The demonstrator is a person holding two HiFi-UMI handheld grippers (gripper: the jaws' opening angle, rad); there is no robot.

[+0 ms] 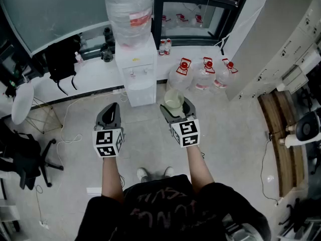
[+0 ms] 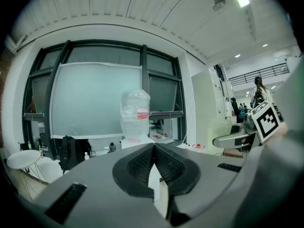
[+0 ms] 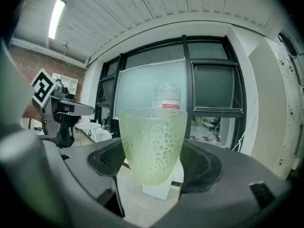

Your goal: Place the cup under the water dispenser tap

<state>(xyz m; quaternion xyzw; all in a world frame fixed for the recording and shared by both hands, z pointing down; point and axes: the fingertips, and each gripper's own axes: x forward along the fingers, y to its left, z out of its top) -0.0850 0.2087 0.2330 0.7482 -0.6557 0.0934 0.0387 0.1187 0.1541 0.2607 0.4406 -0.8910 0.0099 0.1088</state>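
The right claw (image 1: 175, 104) is clamped on the one pale green cup (image 1: 174, 100), holding it upright just short of the single water dispenser (image 1: 135, 79), with only bare floor (image 1: 150, 119) between them. The left claw (image 1: 113, 108) is pressed together. Three water jugs (image 1: 203, 74) (red caps) stand right of the dispenser. Behind them on the ledge are two small bottles (image 1: 165, 46), and one black backpack (image 1: 62, 59) sits at left.

Pale green dimpled cup (image 3: 152, 146); white water dispenser (image 1: 136, 72) with clear, red-labelled bottle (image 1: 129, 9)
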